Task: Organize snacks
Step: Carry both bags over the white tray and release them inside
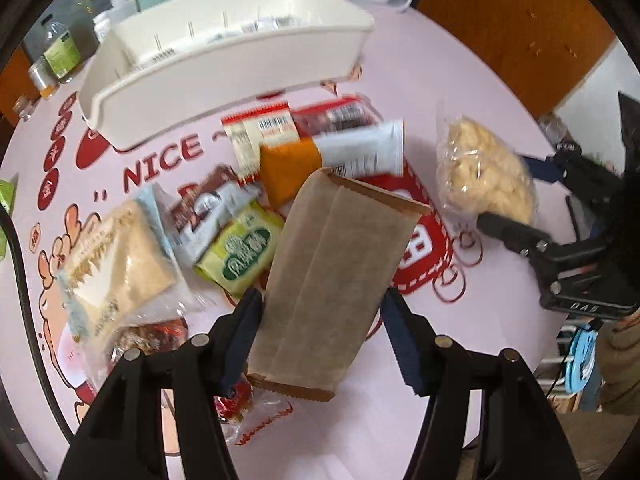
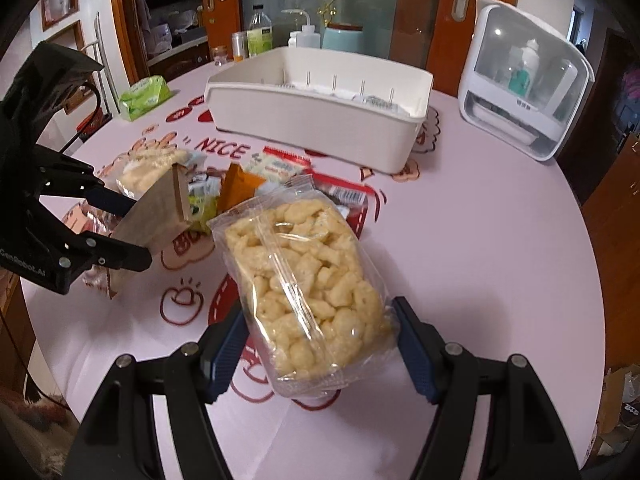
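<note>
Down at frame bottom, left gripper point(image 1: 320, 344) is clamping a brown paper packet point(image 1: 332, 280); right gripper point(image 2: 320, 344) is gripping the clear puffed-snack bag point(image 2: 308, 288).

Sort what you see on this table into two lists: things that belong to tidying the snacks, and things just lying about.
Belongs to the job:
- brown paper packet, held in the left gripper
- clear bag of puffs, held in the right gripper
- pile of snack packets
- white bin

Just lying about:
- bottles
- tissue pack
- white appliance
</note>
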